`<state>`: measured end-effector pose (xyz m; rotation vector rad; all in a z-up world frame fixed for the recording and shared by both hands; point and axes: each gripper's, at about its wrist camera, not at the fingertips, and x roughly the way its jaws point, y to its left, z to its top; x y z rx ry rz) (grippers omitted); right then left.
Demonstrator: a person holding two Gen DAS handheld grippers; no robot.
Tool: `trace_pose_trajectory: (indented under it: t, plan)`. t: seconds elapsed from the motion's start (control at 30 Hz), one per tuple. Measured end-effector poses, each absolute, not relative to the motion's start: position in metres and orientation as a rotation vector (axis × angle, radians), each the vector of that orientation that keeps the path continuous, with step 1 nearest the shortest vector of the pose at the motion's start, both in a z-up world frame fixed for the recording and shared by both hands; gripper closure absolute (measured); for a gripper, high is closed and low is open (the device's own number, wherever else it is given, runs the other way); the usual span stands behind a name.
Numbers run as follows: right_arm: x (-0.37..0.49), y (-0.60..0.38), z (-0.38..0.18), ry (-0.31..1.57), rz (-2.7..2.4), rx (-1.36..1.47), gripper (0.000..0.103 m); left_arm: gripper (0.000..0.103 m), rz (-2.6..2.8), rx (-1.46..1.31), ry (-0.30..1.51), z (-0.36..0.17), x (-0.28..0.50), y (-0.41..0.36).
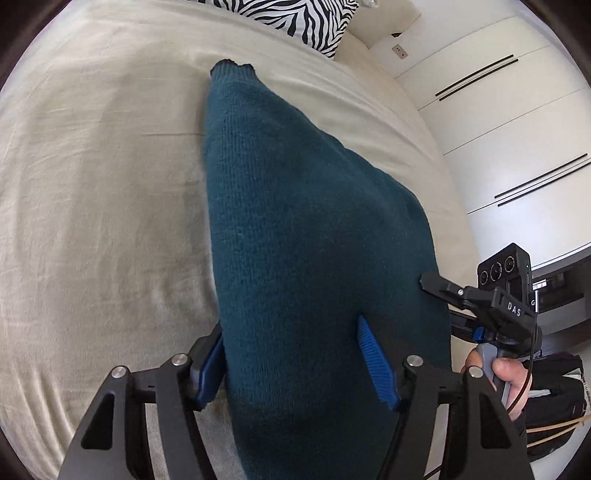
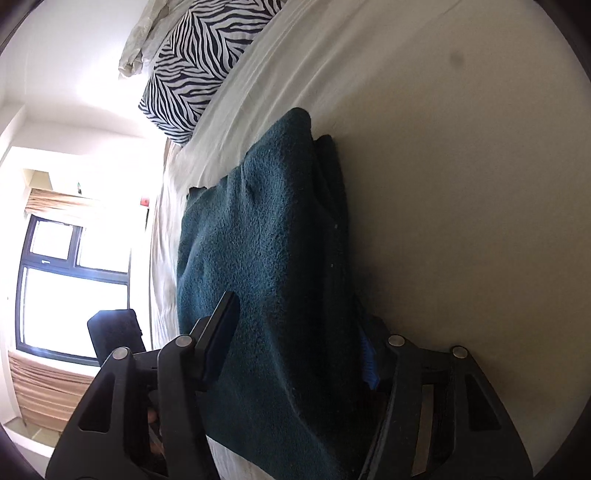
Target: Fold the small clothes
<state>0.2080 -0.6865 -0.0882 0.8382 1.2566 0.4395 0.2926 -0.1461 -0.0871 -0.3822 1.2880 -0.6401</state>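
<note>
I have the teal knit garment (image 1: pixel 295 229) between both sets of jaws, and it runs away from me across the cream bedsheet (image 1: pixel 103 184), its far ribbed end lying flat near the zebra-print pillow (image 1: pixel 306 18). My left gripper (image 1: pixel 295 362) has its jaws spread wide with the cloth bulging between the blue pads (image 1: pixel 373 354); whether they actually pinch it I cannot tell. My right gripper (image 2: pixel 295 343) looks the same: the knit fills the gap, one finger lies on top of the fabric and the other is half buried beneath it (the grip itself is hidden).

The risk, as I judge it, is uneven hold. If one side has only the top layer, the lower layer will slide off as I lift and the fold will come out skewed. The knit is thick and stretchy, so pulling my hands apart could distort it, and dragging could ruck the sheet.
</note>
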Motion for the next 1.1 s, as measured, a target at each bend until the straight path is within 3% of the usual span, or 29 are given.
trace_pose_trajectory:
  t: [0.07, 0.17, 0.27, 0.47, 0.77, 1.03, 1.1]
  plan:
    - [0.215, -0.672, -0.086, 1.286, 0.429, 0.765, 0.066, 0.045, -0.639, -0.400, 1.301, -0.089, 0.295, -0.142]
    - [0.216, -0.662, -0.081, 1.291, 0.403, 0.711, 0.077, 0.055, -0.645, -0.383, 1.289, -0.084, 0.290, -0.139]
    - [0.207, -0.655, -0.067, 1.255, 0.375, 0.658, 0.081, 0.061, -0.636, -0.361, 1.269, -0.072, 0.284, -0.134]
    - [0.177, -0.623, -0.016, 1.195, 0.372, 0.559, 0.082, 0.062, -0.649, -0.300, 1.197, -0.029, 0.247, -0.108]
    - [0.087, -0.527, 0.034, 1.148, 0.537, 0.533, 0.082, 0.062, -0.618, -0.233, 1.129, 0.006, 0.166, 0.000]
    - [0.032, -0.451, -0.001, 1.216, 0.606, 0.571, 0.082, 0.061, -0.542, -0.260, 1.185, -0.049, 0.127, 0.070]
    - [0.029, -0.445, -0.025, 1.251, 0.588, 0.586, 0.081, 0.055, -0.530, -0.289, 1.209, -0.071, 0.127, 0.076]
